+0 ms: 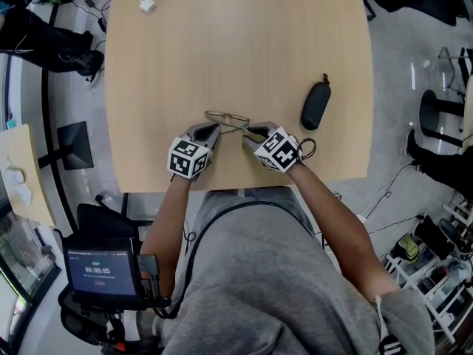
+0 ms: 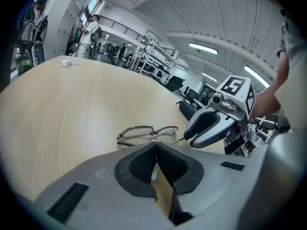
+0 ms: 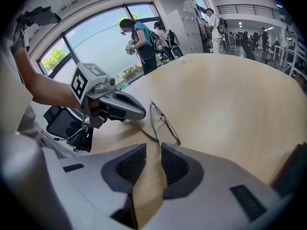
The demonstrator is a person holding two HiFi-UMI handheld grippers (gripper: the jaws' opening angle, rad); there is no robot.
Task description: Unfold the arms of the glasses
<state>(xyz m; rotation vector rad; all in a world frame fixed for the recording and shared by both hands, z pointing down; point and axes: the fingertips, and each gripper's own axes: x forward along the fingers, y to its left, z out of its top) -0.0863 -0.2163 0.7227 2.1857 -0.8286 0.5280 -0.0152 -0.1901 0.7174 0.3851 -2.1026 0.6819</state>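
glasses on pale wooden table

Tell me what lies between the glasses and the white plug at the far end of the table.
Nothing: the head view shows only bare wooden tabletop between the glasses and the white plug.

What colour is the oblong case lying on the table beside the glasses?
The case is black, seen best in the head view.
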